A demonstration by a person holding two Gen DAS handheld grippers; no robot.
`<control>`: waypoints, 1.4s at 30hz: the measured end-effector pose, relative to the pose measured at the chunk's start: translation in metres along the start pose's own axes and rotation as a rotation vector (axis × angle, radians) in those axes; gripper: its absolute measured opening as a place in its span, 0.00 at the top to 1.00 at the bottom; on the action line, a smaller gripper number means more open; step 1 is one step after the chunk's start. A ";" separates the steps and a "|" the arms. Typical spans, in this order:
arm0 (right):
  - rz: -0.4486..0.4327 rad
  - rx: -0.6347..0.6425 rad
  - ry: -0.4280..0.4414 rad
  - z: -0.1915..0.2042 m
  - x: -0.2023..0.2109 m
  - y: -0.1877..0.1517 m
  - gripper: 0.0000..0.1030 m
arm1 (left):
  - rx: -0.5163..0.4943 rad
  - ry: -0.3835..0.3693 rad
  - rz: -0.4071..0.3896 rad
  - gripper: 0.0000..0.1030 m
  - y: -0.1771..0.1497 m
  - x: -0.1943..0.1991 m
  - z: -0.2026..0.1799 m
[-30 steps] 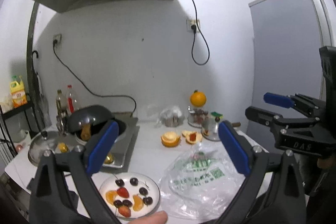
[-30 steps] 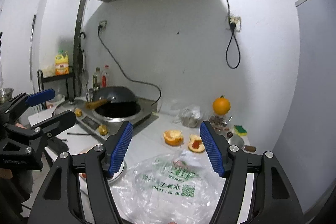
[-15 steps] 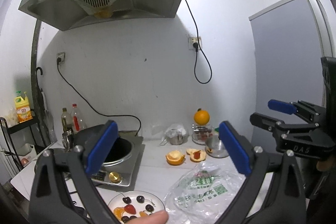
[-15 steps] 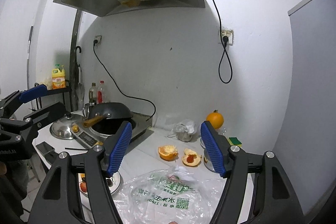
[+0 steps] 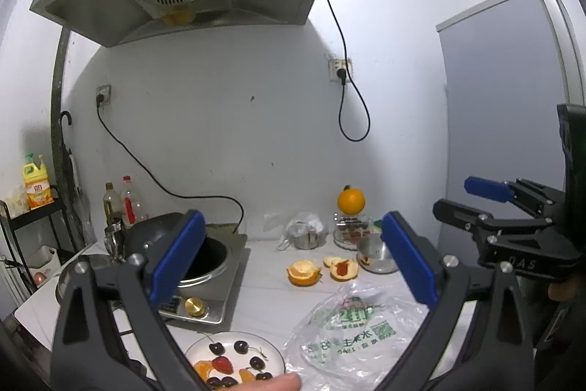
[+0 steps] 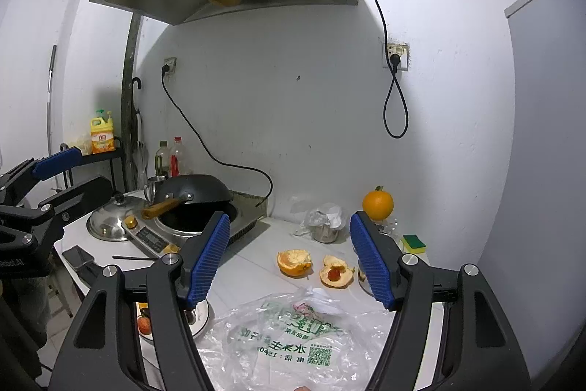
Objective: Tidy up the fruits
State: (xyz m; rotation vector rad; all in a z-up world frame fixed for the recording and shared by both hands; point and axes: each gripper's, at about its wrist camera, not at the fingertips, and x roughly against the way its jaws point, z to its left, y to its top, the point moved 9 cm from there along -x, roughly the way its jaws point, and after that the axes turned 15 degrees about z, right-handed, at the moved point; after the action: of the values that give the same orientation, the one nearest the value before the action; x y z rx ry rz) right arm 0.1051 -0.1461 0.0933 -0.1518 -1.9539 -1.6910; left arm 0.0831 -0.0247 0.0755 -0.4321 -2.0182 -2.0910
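A white plate [image 5: 273,354] at the counter's front holds dark cherries, a strawberry [image 5: 222,364] and orange segments; it also shows in the right wrist view [image 6: 203,317], partly hidden by a finger. Orange peel halves [image 5: 303,272] [image 6: 294,262] lie mid-counter, one [image 6: 336,275] with a red fruit in it. A whole orange [image 5: 351,201] [image 6: 378,204] sits on a jar at the back. My left gripper [image 5: 291,261] is open and empty, raised above the counter. My right gripper [image 6: 291,261] is open and empty, also raised. Each gripper shows in the other's view [image 5: 494,204] [image 6: 58,178].
A clear plastic bag [image 5: 351,328] [image 6: 293,343] lies at the front. An induction cooker with a black wok [image 6: 194,198] stands left, a steel lid [image 6: 111,220] beside it. A small pot [image 5: 307,237], a steel lid [image 5: 377,250], a sponge [image 6: 414,242] and bottles [image 5: 126,204] line the back.
Both grippers have risen and tilted upward, so the counter sits lower in both views and more of the range hood shows. Both stay open and empty.
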 end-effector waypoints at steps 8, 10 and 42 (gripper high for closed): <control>0.011 -0.003 0.014 -0.006 -0.011 -0.002 0.31 | 0.009 0.000 0.025 0.05 -0.003 -0.015 -0.001; 0.014 -0.005 0.016 -0.008 -0.013 -0.002 0.31 | 0.007 -0.003 0.035 0.05 -0.004 -0.019 -0.002; 0.023 0.008 0.016 -0.006 -0.026 0.000 0.31 | 0.027 0.008 0.028 0.05 -0.007 -0.025 0.010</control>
State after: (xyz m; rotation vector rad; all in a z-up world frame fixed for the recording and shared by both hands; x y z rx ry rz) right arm 0.1294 -0.1444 0.0816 -0.1563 -1.9394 -1.6652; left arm 0.1050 -0.0158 0.0603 -0.4433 -2.0223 -2.0432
